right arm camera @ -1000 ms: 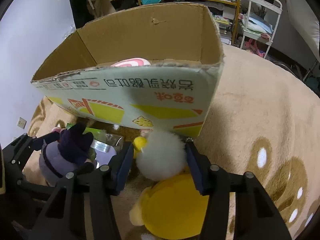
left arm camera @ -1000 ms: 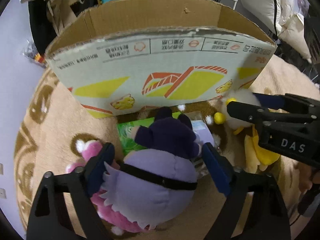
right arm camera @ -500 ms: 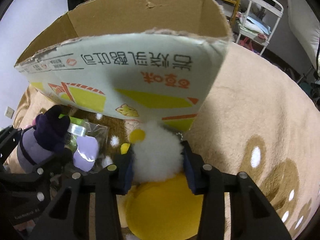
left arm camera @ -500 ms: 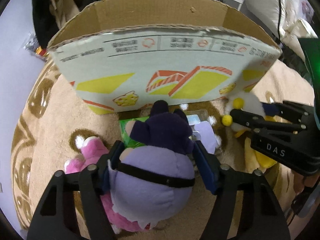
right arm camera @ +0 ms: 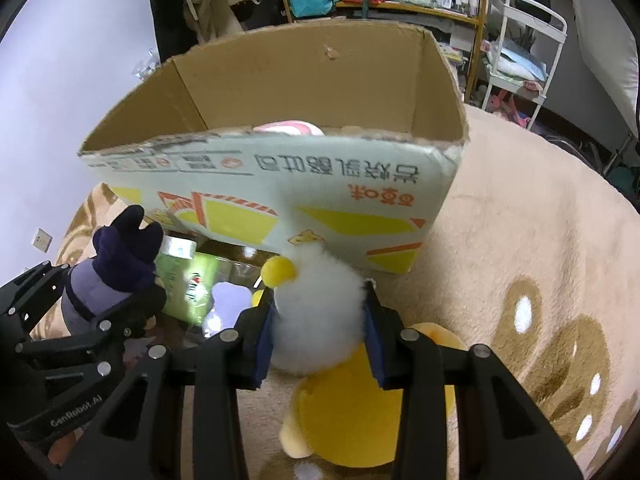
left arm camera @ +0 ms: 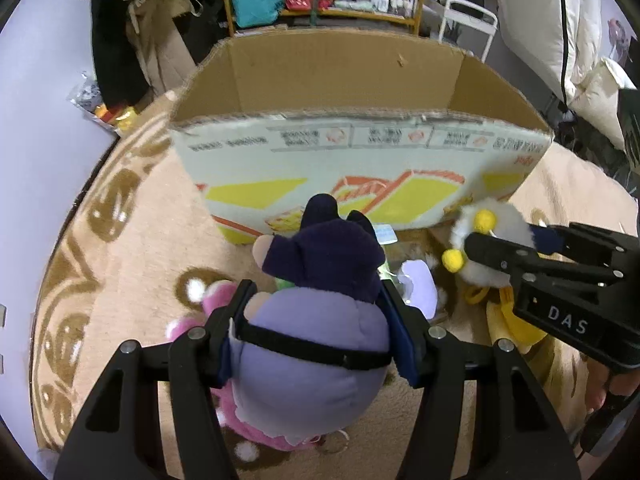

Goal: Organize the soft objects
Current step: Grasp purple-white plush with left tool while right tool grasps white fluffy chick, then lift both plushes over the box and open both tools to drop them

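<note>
Left wrist: purple plush (left arm camera: 312, 336) between jaws.

A beige rug (right arm camera: 520, 240) with brown patterns covers the floor. Behind the rug stands a wooden shelf (right arm camera: 400, 0) with bottles. To the right of the shelf is a white metal rack (right arm camera: 532, 44). To its left is a pale wall (right arm camera: 60, 60).

Cardboard box (left arm camera: 360, 168) stands directly ahead of both claws; its printed front wall blocks straight forward travel at carpet level. Box top open, rim unobstructed above. A pink-and-white item (right arm camera: 289, 128) shows just over the rim inside; the interior floor is hidden. Gap between box front and claws crowded: green packet (right arm camera: 192, 280), pink plush (left arm camera: 212, 300). Open carpet (right arm camera: 520, 240) right of the box. Left claw (left arm camera: 316, 332) and right claw (left arm camera: 516, 248) close together, toys near touching.
</note>
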`<state>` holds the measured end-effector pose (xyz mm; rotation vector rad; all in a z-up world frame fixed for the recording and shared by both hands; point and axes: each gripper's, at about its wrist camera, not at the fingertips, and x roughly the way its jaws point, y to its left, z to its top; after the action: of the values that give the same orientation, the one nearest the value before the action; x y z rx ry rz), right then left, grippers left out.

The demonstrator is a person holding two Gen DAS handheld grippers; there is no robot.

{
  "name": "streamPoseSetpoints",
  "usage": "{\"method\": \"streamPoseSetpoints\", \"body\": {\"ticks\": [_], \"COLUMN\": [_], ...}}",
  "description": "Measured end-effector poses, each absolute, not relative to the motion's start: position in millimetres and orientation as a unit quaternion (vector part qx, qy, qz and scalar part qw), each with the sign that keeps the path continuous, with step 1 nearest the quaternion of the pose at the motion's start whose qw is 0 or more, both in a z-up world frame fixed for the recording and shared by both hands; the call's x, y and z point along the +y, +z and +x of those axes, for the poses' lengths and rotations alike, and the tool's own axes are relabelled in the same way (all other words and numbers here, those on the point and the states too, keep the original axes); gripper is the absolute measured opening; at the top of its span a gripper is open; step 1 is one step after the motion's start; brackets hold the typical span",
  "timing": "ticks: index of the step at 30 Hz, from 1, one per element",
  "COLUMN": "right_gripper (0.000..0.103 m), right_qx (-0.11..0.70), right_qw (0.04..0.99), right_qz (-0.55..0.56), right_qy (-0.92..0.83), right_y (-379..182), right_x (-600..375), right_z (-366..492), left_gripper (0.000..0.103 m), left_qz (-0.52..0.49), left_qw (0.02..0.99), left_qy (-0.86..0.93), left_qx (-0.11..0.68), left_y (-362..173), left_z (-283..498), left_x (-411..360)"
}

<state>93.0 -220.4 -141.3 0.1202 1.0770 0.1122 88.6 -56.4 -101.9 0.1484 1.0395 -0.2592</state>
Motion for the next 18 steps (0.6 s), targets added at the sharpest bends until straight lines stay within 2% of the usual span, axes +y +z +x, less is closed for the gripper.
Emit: {"method": "streamPoseSetpoints", "body": {"ticks": [8, 18], "right_gripper": [0.041, 0.041], "right_qx": [0.463, 0.386], "right_qw": [0.88, 0.915], "right_qz": [0.087, 0.1], "right_qy": [0.068, 0.053], "right_y": [-111, -65], "right_x": [-225, -232], "right_z": [76, 41], "left_gripper": [0.06, 0.06], "left_qz": [0.059, 0.06], "left_qw": [0.885, 0.927], "left_qy": [-0.1, -0.098], "left_qx": [0.451, 0.357], "left_y": [-77, -31], "left_z": [79, 49], "left_x": [-41, -26]}}
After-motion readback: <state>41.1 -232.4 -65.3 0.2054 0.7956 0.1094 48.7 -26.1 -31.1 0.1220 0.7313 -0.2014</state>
